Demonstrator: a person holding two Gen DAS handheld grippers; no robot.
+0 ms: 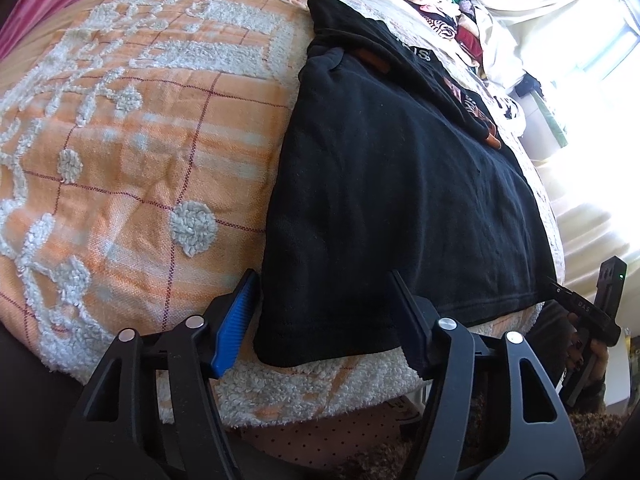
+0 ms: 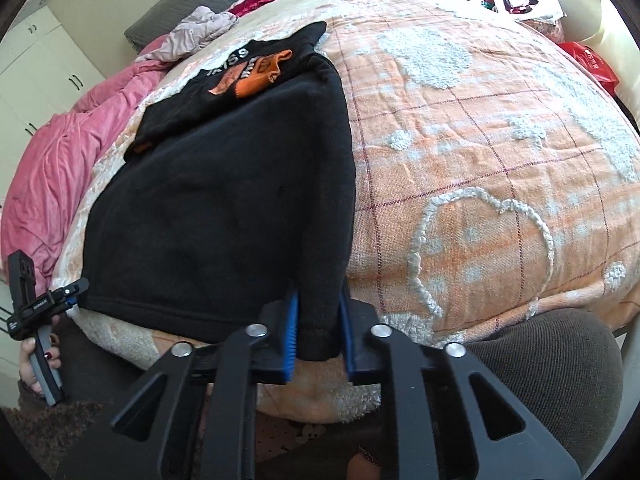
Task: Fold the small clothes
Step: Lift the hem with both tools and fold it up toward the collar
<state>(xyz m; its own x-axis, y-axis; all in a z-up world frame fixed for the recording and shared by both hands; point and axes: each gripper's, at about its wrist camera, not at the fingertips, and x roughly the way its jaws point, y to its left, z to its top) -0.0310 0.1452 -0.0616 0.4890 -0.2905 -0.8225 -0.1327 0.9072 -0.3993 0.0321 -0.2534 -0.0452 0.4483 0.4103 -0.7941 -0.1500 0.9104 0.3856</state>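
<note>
Black sweatshirt (image 2: 224, 208): matt, soft fleecy knit, ribbed hem, orange print near its far end. Under it, orange checked blanket (image 2: 460, 152): woven cloth, rough white tufted loops. Left of the sweatshirt, pink quilt (image 2: 52, 168): smooth, slight sheen. Right gripper (image 2: 318, 330) and left gripper (image 1: 324, 320): matt black plastic, ridged blue pads, shiny metal pins.

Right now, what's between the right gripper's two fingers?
The near corner of the black shirt, hem included, sits between the blue pads of the right gripper. The right wrist view shows it.
</note>
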